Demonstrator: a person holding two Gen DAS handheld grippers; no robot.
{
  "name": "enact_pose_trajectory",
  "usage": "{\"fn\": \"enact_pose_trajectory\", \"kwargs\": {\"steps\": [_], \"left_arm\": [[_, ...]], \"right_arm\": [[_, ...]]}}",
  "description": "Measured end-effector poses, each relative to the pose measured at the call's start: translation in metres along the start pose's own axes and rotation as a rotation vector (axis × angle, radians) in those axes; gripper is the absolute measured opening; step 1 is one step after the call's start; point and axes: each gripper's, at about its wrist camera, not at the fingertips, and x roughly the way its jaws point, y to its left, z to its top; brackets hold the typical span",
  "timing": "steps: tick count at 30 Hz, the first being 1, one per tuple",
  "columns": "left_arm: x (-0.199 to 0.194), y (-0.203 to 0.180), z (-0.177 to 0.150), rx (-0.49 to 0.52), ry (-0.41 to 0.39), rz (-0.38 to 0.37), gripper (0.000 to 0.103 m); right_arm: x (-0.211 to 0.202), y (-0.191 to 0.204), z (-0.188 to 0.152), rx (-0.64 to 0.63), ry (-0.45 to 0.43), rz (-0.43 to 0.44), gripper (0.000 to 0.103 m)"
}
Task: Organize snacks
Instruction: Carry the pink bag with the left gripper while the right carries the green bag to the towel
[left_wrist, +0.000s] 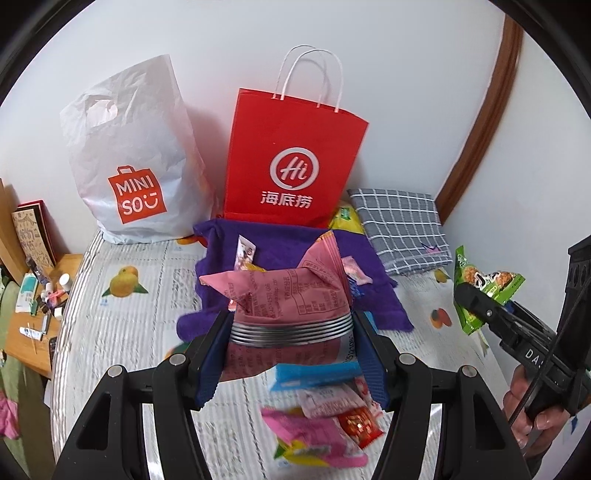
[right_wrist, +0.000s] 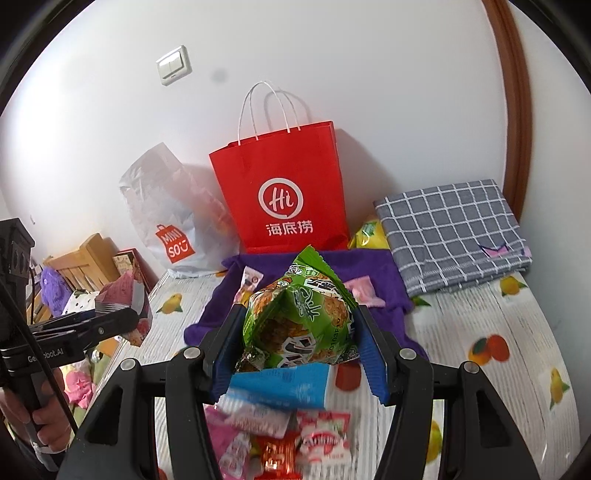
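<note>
My left gripper (left_wrist: 291, 332) is shut on a pink snack packet (left_wrist: 291, 295) with a silver band, held above the bed; the same packet (right_wrist: 129, 295) shows at the left of the right wrist view. My right gripper (right_wrist: 295, 339) is shut on a green snack packet (right_wrist: 299, 321), also seen from the side (left_wrist: 484, 291) in the left wrist view. A purple cloth (left_wrist: 288, 247) (right_wrist: 321, 273) lies ahead with small sweets on it. Loose snack packets (left_wrist: 325, 417) (right_wrist: 288, 432) lie below both grippers. A red paper bag (left_wrist: 295, 158) (right_wrist: 284, 188) stands by the wall.
A white Miniso plastic bag (left_wrist: 136, 166) (right_wrist: 173, 229) stands left of the red bag. A folded grey checked cloth (left_wrist: 402, 229) (right_wrist: 454, 236) lies at the right. A yellow packet (left_wrist: 345, 218) peeks out behind the purple cloth. A cluttered wooden table (left_wrist: 37, 314) stands left of the bed.
</note>
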Motion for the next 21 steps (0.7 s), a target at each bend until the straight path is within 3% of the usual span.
{"fn": "enact_pose_trajectory", "kwargs": {"steps": [21], "left_arm": [[0.078, 0.025, 0.06, -0.033, 0.036, 0.039, 0.062]], "right_arm": [[0.118, 0.004, 0.073, -0.035, 0.045, 0.066, 0.058]]}}
